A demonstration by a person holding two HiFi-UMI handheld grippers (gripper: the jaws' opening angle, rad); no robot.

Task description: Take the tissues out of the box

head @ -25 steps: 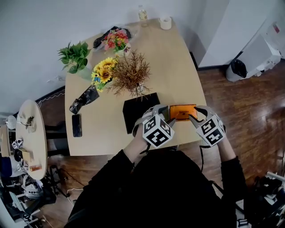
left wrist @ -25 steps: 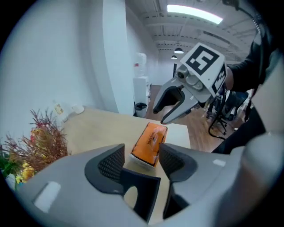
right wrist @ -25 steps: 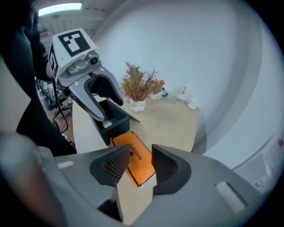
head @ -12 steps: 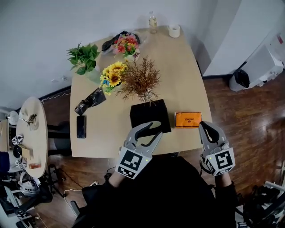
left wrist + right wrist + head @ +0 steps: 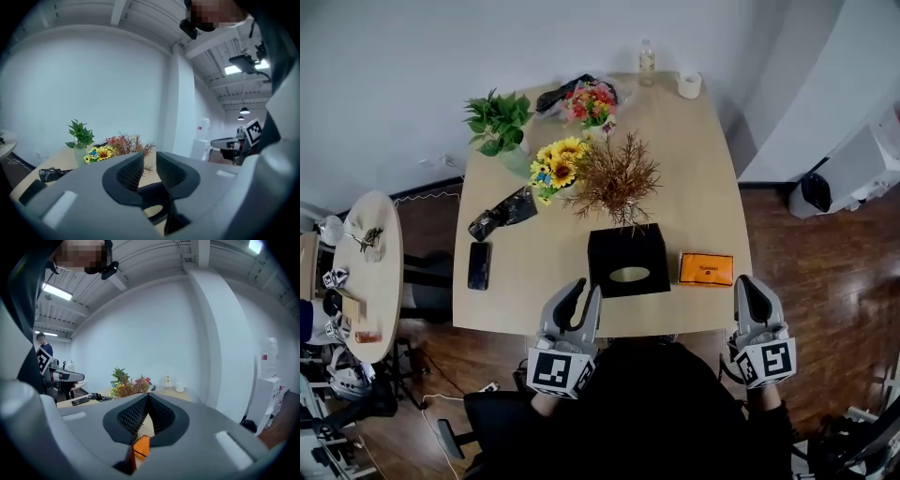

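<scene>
Just one black tissue box (image 5: 627, 260), one orange packet (image 5: 706, 268).

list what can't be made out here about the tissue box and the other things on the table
- Black tissue box: the head view is too small to show whether tissue sits in its oval opening; in the left gripper view the left gripper covers most of it.
- Orange pack: print too small; in the right gripper view the right gripper hides all but a sliver.
- Bottle at the far edge: contents too small to tell.
</scene>
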